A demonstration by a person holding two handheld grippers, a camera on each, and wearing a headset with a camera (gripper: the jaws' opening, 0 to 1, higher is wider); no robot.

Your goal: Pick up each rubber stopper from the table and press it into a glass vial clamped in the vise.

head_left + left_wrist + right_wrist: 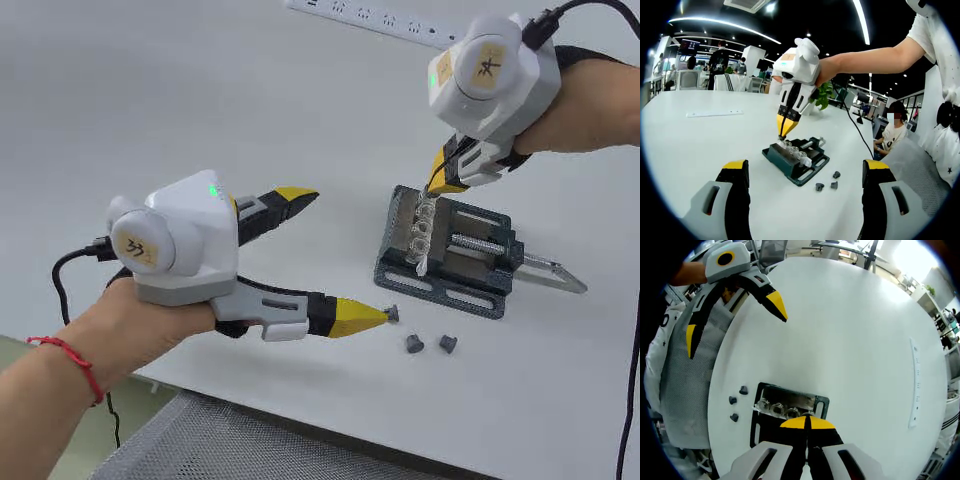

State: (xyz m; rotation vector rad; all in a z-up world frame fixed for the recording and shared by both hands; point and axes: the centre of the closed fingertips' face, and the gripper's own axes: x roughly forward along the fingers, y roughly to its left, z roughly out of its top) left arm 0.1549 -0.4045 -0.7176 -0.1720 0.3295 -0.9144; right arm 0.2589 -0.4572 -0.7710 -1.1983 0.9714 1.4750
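Grey stoppers point(414, 344), three small plugs, lie lower centre beside the vise point(480, 290) holding clear vials point(425, 235). My left claw point(345, 256) gapes; my right claw point(437, 187) has its tips together.

The head view looks forward and down from above the near edge of the white tabletop point(200, 90). The left gripper view looks low across it toward the vise point(790, 162), from a little way off. The right gripper view looks almost straight down, close over the vise. All three share the vise and the loose stoppers point(414, 344).

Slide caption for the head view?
Right gripper, shut, over vials in the vise; left gripper open beside three loose stoppers.
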